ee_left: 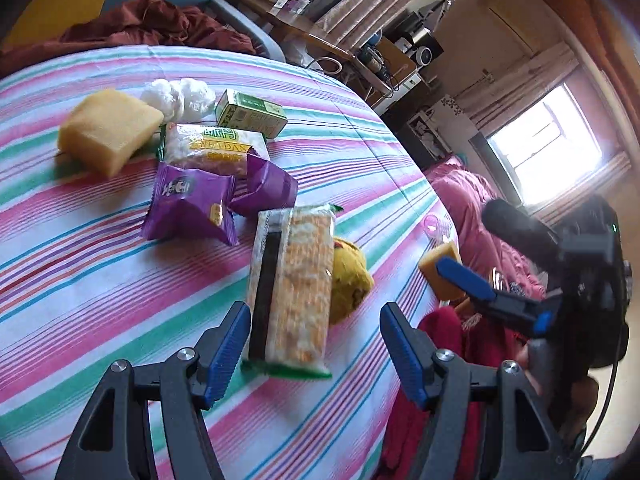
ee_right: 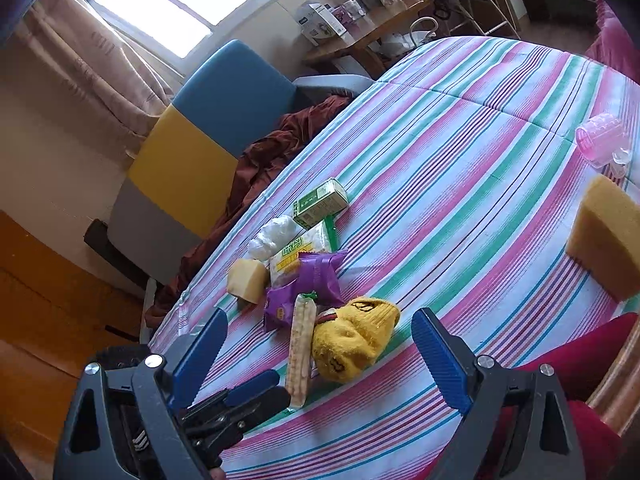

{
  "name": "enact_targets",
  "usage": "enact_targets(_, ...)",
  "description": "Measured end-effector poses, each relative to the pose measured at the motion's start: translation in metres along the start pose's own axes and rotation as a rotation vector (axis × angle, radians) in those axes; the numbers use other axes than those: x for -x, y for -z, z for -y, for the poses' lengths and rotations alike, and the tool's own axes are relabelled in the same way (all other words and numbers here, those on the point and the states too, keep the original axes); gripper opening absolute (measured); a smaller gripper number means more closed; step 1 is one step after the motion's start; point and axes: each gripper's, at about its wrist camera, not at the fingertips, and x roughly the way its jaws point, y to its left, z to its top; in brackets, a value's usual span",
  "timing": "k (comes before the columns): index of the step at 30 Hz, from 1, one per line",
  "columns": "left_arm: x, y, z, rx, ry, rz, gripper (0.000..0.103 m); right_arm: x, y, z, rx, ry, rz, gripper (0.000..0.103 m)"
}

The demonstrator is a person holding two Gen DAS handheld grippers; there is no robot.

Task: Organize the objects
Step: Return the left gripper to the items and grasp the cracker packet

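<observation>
On the striped cloth a long cracker packet lies between the fingers of my left gripper, which is open; the left pad is next to the packet's edge and the right pad is clear of it. A yellow knit sock lies beside the packet, between the wide-open fingers of my right gripper, untouched. Behind them, two purple packets, a second cracker packet, a green box, a white plastic wad and a yellow sponge sit bunched together.
A second sponge and a pink plastic roller lie apart near the table's right edge. Red cloth hangs at the near edge. A blue and yellow chair with brown fabric stands behind the table.
</observation>
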Motion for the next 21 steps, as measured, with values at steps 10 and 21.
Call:
enact_targets(10,-0.022,-0.001,-0.005,-0.022,-0.03,-0.049,0.046,-0.004,0.0,0.0,-0.004,0.01,-0.019,0.094)
enact_targets(21,0.05,0.077,-0.016,-0.156,-0.448,-0.012,0.044,-0.008,-0.001,0.0,0.002,0.04,-0.04,0.094)
